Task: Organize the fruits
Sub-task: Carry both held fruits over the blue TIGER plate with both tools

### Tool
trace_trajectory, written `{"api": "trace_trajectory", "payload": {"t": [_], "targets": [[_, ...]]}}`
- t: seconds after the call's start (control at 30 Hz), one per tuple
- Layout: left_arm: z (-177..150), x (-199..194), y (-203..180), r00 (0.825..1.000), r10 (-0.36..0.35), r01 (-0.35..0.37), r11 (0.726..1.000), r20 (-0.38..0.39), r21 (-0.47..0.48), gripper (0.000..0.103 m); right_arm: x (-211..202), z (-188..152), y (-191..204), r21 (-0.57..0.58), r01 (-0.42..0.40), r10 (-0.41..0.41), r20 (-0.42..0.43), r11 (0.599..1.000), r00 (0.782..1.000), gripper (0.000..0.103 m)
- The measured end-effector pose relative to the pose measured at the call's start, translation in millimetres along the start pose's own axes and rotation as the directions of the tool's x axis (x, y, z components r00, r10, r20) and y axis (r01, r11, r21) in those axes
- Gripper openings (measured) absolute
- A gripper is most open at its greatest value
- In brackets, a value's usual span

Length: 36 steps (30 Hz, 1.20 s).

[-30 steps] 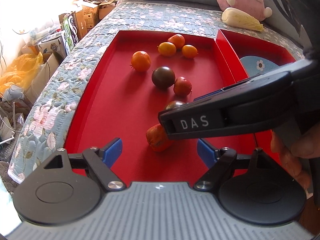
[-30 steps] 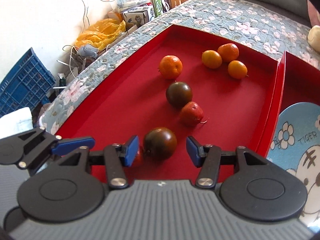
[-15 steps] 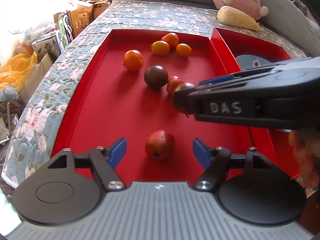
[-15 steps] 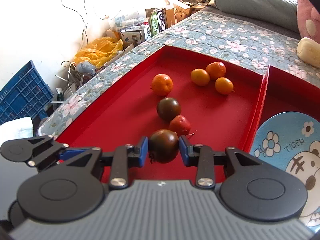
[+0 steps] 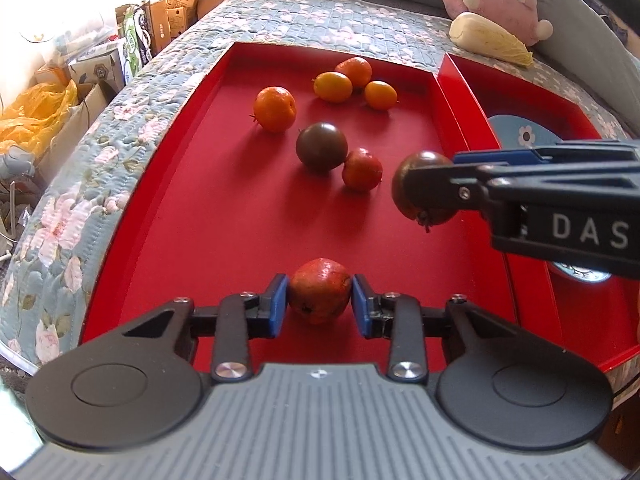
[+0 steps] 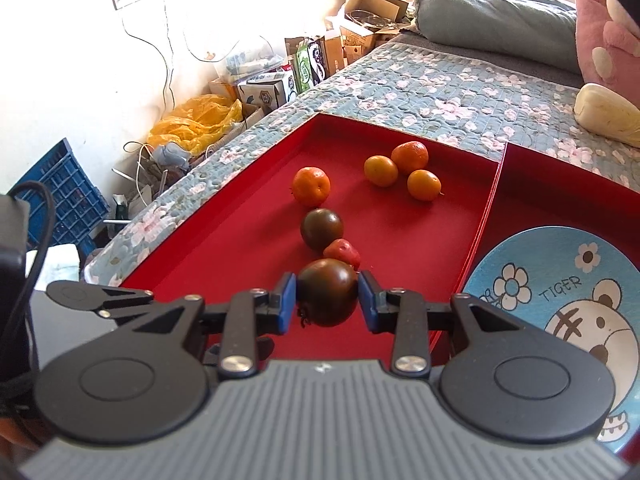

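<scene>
While a red pomegranate (image 5: 319, 290) is pinched by the left gripper (image 5: 319, 300) low over the red tray (image 5: 224, 208), a dark tomato (image 6: 328, 291) is squeezed and held above it by the right gripper (image 6: 327, 300)

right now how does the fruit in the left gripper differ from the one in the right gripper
The left gripper is shut on a red fruit with a rough, speckled skin; the right gripper is shut on a dark brown fruit that is smooth and glossy. The red fruit sits low at the red tray floor; the dark brown fruit is lifted clear of it. Both are round and pinched between blue pads.
</scene>
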<state>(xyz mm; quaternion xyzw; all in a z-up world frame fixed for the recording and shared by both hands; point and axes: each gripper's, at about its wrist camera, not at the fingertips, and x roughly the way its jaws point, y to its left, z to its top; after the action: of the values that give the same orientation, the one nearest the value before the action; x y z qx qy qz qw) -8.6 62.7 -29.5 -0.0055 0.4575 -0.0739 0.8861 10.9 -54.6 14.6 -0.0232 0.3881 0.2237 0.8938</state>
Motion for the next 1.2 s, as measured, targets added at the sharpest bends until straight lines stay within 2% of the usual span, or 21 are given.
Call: {"api": "trace_trajectory", "payload": {"t": [0.3, 1.2], "targets": [[6, -8, -6, 0.999, 0.013, -0.014, 1.000, 0.043, 0.009, 0.040, -11, -6, -5, 0.010, -0.004, 0.004, 0.017, 1.000, 1.000, 0.037], [27, -25, -56, 0.988, -0.063, 0.055, 0.997, 0.143, 0.058, 0.040, -59, -7, -26, 0.026, 0.047, -0.050, 0.100, 0.999, 0.994, 0.037]]}}
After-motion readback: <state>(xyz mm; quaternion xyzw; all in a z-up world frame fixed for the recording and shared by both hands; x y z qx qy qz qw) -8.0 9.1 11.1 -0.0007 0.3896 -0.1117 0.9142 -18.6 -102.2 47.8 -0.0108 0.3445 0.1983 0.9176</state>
